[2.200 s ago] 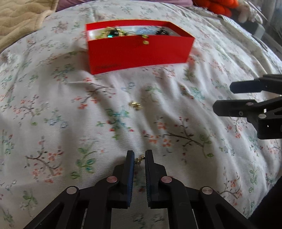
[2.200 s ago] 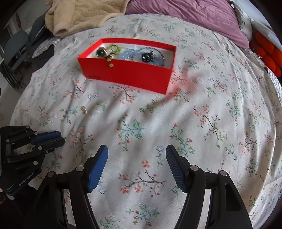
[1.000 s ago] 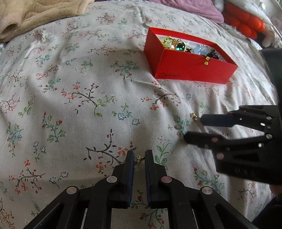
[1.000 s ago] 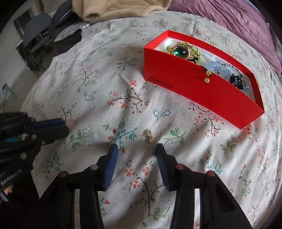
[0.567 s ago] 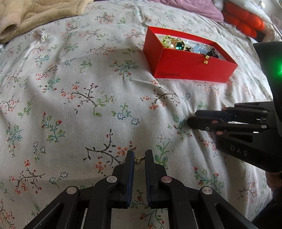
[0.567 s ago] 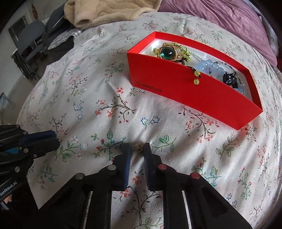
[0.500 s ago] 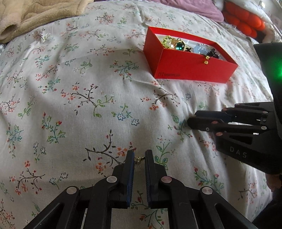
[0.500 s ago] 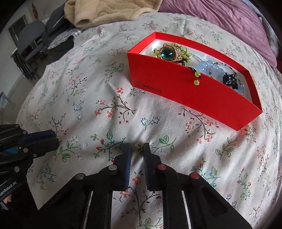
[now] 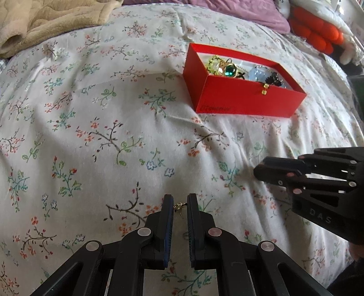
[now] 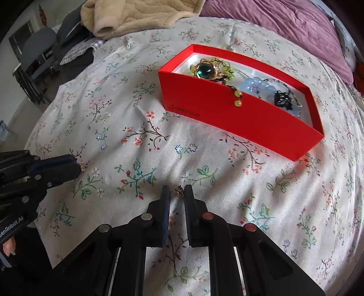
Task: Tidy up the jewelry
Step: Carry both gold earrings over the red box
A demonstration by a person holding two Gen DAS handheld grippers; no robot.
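A red open box (image 9: 241, 100) (image 10: 238, 118) sits on the floral bedspread and holds a green-stone brooch (image 10: 204, 70), blue beads (image 10: 257, 85) and a dark piece. My left gripper (image 9: 179, 206) is shut on a small gold earring (image 9: 178, 206) held at its fingertips above the bed. My right gripper (image 10: 177, 191) is shut on another small gold earring (image 10: 178, 190), just above the bedspread, in front of the box. The right gripper shows in the left wrist view (image 9: 270, 169); the left gripper shows in the right wrist view (image 10: 68, 167).
A beige blanket (image 10: 136, 16) and a purple duvet (image 10: 284, 20) lie at the far side of the bed. Orange cushions (image 9: 316, 34) lie at the far right. Chairs (image 10: 38, 52) stand beyond the bed's left edge.
My right gripper came down over the second earring, closed on it and lifted slightly. The left gripper kept holding its earring and swung so the box now lies to its right.
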